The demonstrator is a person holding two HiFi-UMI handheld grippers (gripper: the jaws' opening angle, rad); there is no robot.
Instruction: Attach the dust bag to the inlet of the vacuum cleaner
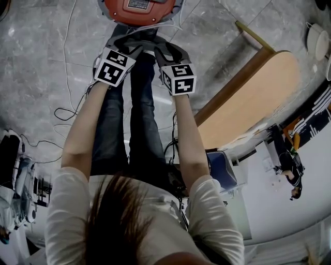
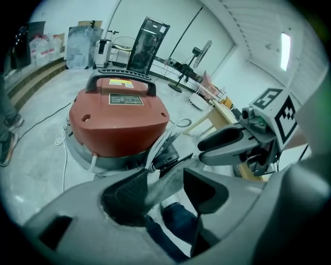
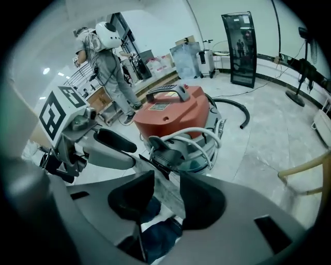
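Note:
The red vacuum cleaner (image 2: 119, 121) stands on the floor in front of me, at the top edge of the head view (image 1: 137, 8). Its black inlet (image 2: 165, 155) faces me low on the drum (image 3: 165, 152). The dust bag's flat grey collar (image 2: 168, 186) reaches from the inlet back between the jaws of both grippers (image 3: 168, 196). My left gripper (image 2: 164, 178) is open, and the collar lies against one pad only. My right gripper (image 3: 165, 178) also stands open around the collar, with a gap at one side. Both point down, side by side (image 1: 126, 44) (image 1: 160, 49).
A white cable (image 3: 189, 134) loops over the vacuum's front and a black hose (image 3: 232, 106) curls behind it. A wooden table (image 1: 253, 98) stands to my right. Cables (image 1: 64, 111) trail on the floor at left. A person in a white helmet (image 3: 106, 57) stands farther back.

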